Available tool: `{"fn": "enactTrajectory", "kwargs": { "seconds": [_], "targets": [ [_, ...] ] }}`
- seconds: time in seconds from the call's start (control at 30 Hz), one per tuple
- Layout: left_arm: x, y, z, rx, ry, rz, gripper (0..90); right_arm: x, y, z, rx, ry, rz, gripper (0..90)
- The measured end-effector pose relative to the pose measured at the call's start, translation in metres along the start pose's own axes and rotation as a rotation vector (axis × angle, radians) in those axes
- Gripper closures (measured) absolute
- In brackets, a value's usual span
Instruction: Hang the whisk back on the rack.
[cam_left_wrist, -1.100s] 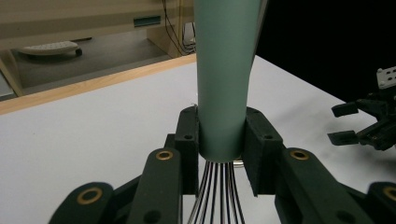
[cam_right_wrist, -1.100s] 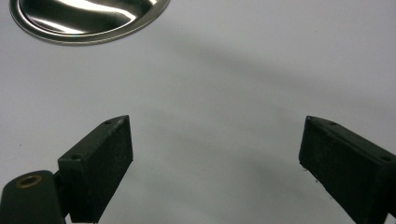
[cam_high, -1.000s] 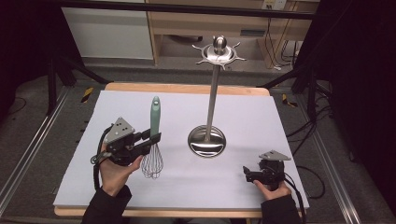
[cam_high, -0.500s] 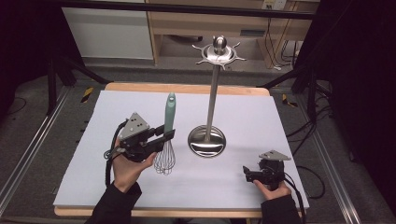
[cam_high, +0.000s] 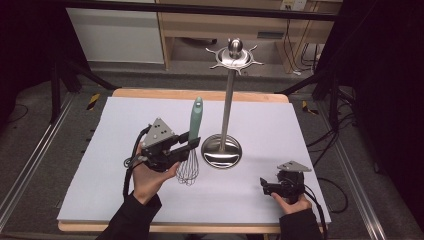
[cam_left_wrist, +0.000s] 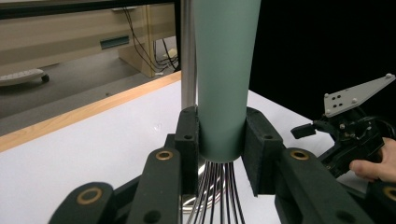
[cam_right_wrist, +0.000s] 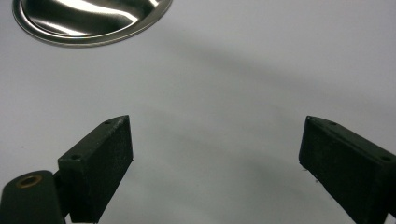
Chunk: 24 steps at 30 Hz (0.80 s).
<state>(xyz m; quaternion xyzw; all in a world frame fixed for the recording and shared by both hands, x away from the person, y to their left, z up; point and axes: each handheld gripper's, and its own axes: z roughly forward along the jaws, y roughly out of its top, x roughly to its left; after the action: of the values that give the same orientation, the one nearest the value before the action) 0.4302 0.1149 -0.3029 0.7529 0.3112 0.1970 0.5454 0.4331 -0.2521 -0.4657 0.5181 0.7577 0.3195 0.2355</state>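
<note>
Nearest the cam, the right gripper (cam_high: 264, 186) was parked low at the near right of the mat (cam_high: 310, 130), held by the right hand (cam_high: 292, 202). Jaws were spread wide w/ nothing between them, bare mat seen thru the gap in the right gripper view, and just the edge of the stand base (cam_right_wrist: 88, 21) caught at the top.

A bit further in, the left gripper (cam_high: 192, 145) was clamped on the whisk (cam_high: 194, 131), right at the bottom of the teal handle where the wires start. In the left gripper view both pads were seen pressed flat on the handle (cam_left_wrist: 224, 79), so a solid grip, not a pinch on the wires. The whisk was held upright, long axis roughly vertical, handle up, wire end hanging just over the mat and not resting on it, as far as could be told.

The key bit imo: the stand (cam_high: 227, 112) was just beside the whisk, on its right, pole basically parallel to the handle. The hook ring (cam_high: 235, 56) at the top sat well above the handle tip. So prob a lift up and a small shift right would be needed, by the left hand (cam_high: 147, 180) since it was way nearer. Left forearm was brought in from the bottom edge, gripper pointed sideways toward the stand, roughly level.
</note>
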Motion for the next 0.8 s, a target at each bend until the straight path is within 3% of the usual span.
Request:
{"fn": "enactTrajectory", "kwargs": {
  "seconds": [0.8],
  "targets": [
    [-0.018, 0.027, 0.025, -0.030, -0.040, 0.030, 69.1, -0.001, 0.000, 0.001, -0.003, 0.001, 0.001, 10.2]
  ]
}}
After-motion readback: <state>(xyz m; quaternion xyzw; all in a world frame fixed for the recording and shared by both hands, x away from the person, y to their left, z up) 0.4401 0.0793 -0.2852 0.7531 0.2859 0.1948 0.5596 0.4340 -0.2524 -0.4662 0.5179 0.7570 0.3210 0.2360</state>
